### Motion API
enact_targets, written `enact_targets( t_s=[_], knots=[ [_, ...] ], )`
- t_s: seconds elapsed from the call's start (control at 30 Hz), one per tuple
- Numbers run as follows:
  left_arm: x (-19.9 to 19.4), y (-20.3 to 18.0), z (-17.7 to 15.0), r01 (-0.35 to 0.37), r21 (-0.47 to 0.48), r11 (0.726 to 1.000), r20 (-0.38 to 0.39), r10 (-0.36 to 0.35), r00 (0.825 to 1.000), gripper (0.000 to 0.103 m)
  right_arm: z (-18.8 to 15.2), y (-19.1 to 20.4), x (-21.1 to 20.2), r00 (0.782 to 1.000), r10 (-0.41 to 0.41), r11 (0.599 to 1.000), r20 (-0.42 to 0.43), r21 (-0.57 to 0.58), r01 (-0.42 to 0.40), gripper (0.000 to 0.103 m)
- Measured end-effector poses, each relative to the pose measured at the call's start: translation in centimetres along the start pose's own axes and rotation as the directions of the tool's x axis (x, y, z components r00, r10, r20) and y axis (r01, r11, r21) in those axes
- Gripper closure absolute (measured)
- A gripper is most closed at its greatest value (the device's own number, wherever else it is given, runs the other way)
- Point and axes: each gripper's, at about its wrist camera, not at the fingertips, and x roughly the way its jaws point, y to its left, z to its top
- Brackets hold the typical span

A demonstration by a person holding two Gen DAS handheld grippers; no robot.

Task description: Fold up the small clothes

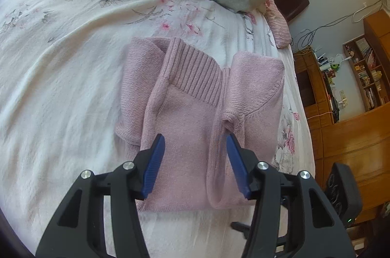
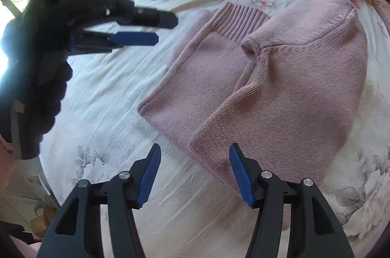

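Left wrist: your left gripper (image 1: 196,139) hangs open, empty, above the folded pink sweater (image 1: 195,116) on the floral bedspread (image 1: 61,67). No readable writing; shelf (image 1: 368,77) labels too small. Right wrist: your right gripper (image 2: 195,152) is open too, over the sweater's near edge.

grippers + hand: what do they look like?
Left gripper and right gripper: black plastic linkage arms, silver pivot bolts, ribbed blue pads on tapered fingers. In the right wrist view, the hand on the left gripper wears a dark glove. No cables visible on either.
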Motion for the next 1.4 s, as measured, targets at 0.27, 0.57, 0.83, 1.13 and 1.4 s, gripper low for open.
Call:
enact_targets(
  t_s=[0.27, 0.57, 0.83, 1.13, 1.4],
  knots=[
    [2.0, -1.5, 0.4, 0.05, -0.008, 0.999, -0.049, -0.05, 0.998, 0.045, -0.9, -1.3, 1.9, 0.995, -0.103, 0.995, -0.017, 0.007, 0.103, 0.078],
    [7.5, -0.7, 0.8, 0.244, -0.248, 0.938, -0.085, -0.272, 0.959, 0.04, -1.7, -6.2, -5.1, 0.964, 0.2, 0.945, 0.178, 0.224, -0.237, 0.089],
    [12.2, -2.1, 2.4, 0.311, -0.34, 0.887, -0.1, -0.363, 0.926, 0.037, -2.9, -7.4, -7.9, 0.94, 0.245, 0.929, 0.236, 0.22, -0.297, 0.089],
    [13.0, -6.2, 4.9, 0.319, -0.192, 0.928, -0.126, -0.346, 0.93, 0.081, -2.8, -7.6, -8.4, 0.926, 0.274, 0.917, 0.259, 0.22, -0.332, 0.089],
    [3.4, -6.1, 6.1, 0.379, 0.005, 0.926, 0.052, -0.378, 0.924, 0.084, -0.8, -3.5, -8.8, 0.88, 0.38, 0.896, 0.284, 0.121, -0.426, 0.089]
  ],
)
